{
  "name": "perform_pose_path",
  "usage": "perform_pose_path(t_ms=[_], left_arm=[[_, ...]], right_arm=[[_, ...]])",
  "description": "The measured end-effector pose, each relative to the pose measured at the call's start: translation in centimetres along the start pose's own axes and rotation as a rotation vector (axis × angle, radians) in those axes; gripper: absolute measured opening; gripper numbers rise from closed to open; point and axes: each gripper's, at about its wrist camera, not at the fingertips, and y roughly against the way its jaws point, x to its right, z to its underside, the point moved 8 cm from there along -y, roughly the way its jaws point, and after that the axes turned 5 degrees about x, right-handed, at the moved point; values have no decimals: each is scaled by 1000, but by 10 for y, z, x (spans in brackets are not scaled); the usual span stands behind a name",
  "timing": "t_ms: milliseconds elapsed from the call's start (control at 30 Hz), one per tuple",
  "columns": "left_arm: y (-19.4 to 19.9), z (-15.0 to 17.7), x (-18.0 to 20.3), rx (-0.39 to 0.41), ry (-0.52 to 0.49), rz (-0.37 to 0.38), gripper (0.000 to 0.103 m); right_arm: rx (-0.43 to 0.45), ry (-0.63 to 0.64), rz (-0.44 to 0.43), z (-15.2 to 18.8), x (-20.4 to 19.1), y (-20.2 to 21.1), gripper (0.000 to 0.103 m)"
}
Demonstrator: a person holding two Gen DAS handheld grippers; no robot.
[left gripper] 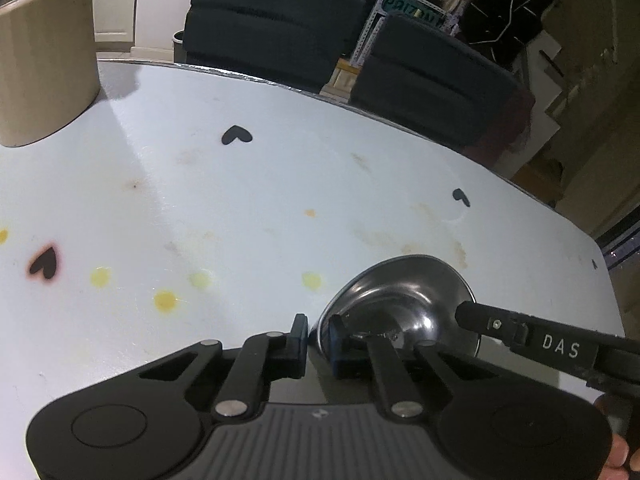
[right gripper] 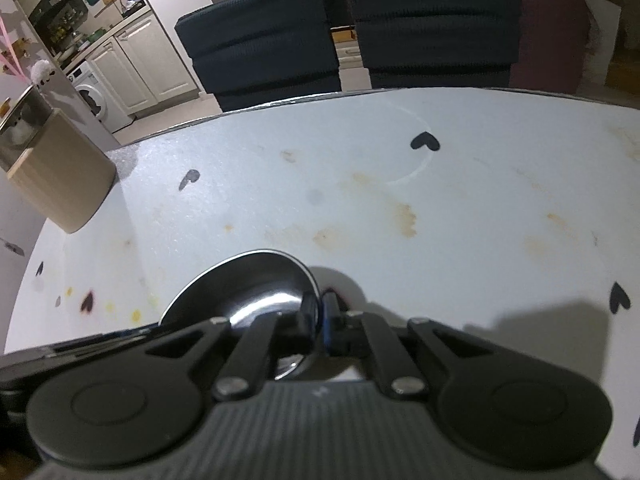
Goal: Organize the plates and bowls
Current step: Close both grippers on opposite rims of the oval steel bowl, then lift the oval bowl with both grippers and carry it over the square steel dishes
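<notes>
A shiny steel bowl (left gripper: 404, 300) sits low over the white table (left gripper: 240, 184), tilted a little. My left gripper (left gripper: 318, 330) is shut on the bowl's left rim, one pad outside the wall and one inside. In the left wrist view, a black finger (left gripper: 484, 320) of the right gripper reaches in from the right onto the opposite rim. In the right wrist view my right gripper (right gripper: 319, 309) is shut on the right rim of the same bowl (right gripper: 244, 284). Both grippers' bodies hide the near side of the bowl.
A beige round container (left gripper: 44, 64) (right gripper: 60, 184) stands at the table's far left. Two dark padded chairs (left gripper: 272, 24) (right gripper: 264, 36) stand behind the far edge. The white tabletop (right gripper: 480, 200) carries black heart marks and yellow-brown stains.
</notes>
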Motion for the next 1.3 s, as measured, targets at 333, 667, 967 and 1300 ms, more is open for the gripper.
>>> perform_pose_path(t_ms=[333, 667, 967, 1300], left_arm=[[49, -4, 19, 86, -64, 53, 9], [124, 7, 14, 161, -87, 85, 9], [181, 25, -17, 210, -107, 53, 9], [217, 48, -66, 214, -81, -12, 9]], right_arm=[[70, -27, -7, 8, 0, 52, 5], [159, -54, -43, 30, -23, 121, 5], [196, -44, -101, 59, -61, 157, 5], [162, -3, -178, 80, -109, 155, 5]])
